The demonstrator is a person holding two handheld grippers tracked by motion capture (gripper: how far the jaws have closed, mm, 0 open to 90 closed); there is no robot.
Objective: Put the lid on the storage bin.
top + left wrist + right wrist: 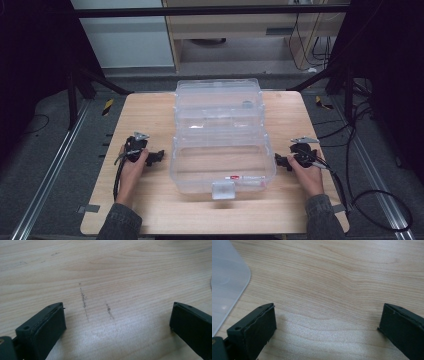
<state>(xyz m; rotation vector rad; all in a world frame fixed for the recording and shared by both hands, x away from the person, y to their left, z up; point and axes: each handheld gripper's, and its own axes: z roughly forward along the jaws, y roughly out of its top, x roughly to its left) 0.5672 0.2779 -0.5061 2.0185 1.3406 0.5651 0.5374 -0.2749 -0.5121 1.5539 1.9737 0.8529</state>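
A clear plastic box (222, 162) stands in the middle of the wooden table (150, 115), its clear lid (218, 102) lying open behind it. A red-and-white marker (244, 177) lies inside near the front wall. A small latch tab (223, 190) hangs at the box's front. My left gripper (159, 156) rests on the table left of the box, open, its jaws wide apart over bare wood (117, 315). On the other side of the box my right gripper (280, 161) lies open with nothing between its jaws (327, 320). The box's corner (227, 285) shows beside it.
Faint pencil marks (85, 302) streak the wood between the left jaws. Black cables (370, 200) trail from the right gripper off the table's right edge. Dark floor, metal rails and frame legs surround the table. Bare wood lies in front of the box.
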